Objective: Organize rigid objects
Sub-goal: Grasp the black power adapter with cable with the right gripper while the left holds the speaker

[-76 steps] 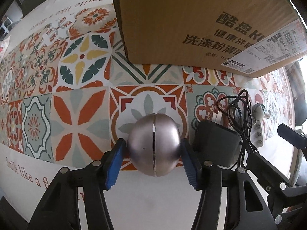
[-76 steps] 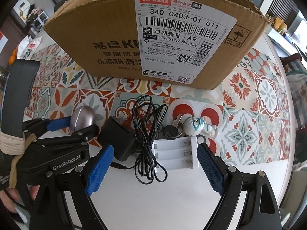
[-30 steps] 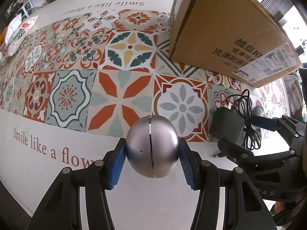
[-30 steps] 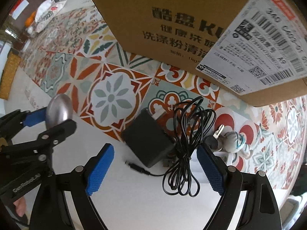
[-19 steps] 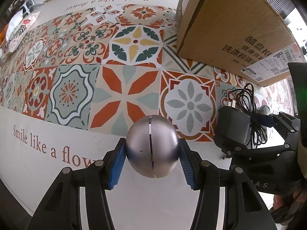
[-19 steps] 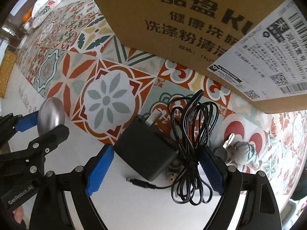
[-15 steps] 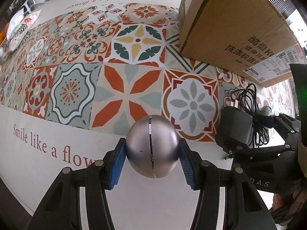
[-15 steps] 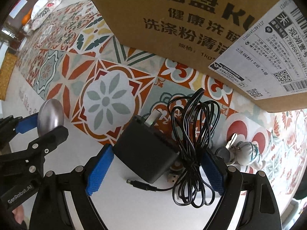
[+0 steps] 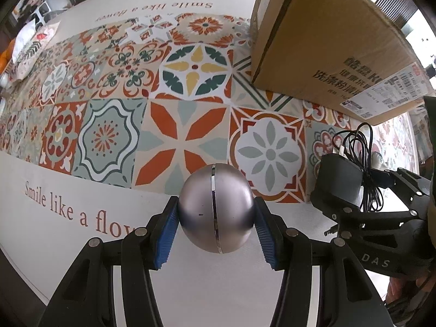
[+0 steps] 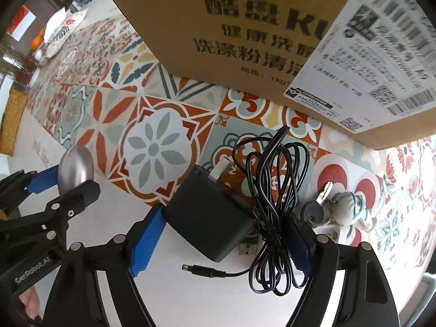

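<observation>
My left gripper [image 9: 216,227] is shut on a silver metal ball [image 9: 215,208] with a chrome seam, held just above the white table edge; the ball also shows in the right wrist view [image 10: 76,167]. My right gripper [image 10: 220,234] is closed around a black power adapter [image 10: 209,218] and its coiled black cable [image 10: 275,204]; the blue pads touch the adapter on the left and the cable bundle on the right. The adapter also shows in the left wrist view [image 9: 339,182]. A cardboard box [image 10: 259,32] with a shipping label stands behind.
A key with a small white figurine keychain [image 10: 348,209] lies right of the cable. A small USB plug [image 10: 248,248] lies under the adapter. The patterned tile tablecloth [image 9: 185,136] covers the table. The left gripper's body [image 10: 41,218] is at the left of the right wrist view.
My right gripper has moved forward and its jaws have closed in on the adapter and cable. My left gripper has kept hold of the ball and shifted slightly left, away from the box.
</observation>
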A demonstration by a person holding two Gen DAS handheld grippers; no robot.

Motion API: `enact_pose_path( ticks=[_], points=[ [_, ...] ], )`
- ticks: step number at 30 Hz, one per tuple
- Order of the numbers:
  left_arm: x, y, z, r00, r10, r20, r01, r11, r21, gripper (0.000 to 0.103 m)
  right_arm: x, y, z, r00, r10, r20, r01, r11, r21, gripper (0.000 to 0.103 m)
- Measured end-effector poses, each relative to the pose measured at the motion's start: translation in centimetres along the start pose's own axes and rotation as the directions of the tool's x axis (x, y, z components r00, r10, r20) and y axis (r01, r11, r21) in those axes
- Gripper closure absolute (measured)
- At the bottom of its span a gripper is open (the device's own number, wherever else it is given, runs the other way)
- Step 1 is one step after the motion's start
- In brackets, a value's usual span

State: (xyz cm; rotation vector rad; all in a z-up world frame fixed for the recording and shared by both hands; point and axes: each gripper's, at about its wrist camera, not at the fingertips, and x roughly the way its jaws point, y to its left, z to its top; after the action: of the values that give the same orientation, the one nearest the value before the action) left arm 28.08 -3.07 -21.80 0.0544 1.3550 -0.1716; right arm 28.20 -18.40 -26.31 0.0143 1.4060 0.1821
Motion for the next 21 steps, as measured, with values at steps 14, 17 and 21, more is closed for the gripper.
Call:
enact_pose_path(
  ticks=[14, 17, 21],
  points=[
    [-5.7, -2.1, -0.2, 0.992, -0.037, 0.123, 0.031, 0.998, 0.051, 0.050, -8.0, -1.4, -1.9, 0.988, -0.008, 0.151, -0.003, 0.997, 0.074, 0.022],
    [-7.0, -2.8, -0.3, 0.987, -0.047, 0.151, 0.037, 0.997, 0.069, 0.050, -9.7, -1.7, -2.4, 0.983, -0.020, 0.182, 0.004, 0.996, 0.088, 0.022],
    [-8.9, -3.7, -0.3, 0.980, -0.060, 0.189, 0.042, 0.994, 0.098, 0.050, -12.0, -1.9, -2.9, 0.972, -0.033, 0.231, 0.009, 0.994, 0.105, 0.022]
  ],
)
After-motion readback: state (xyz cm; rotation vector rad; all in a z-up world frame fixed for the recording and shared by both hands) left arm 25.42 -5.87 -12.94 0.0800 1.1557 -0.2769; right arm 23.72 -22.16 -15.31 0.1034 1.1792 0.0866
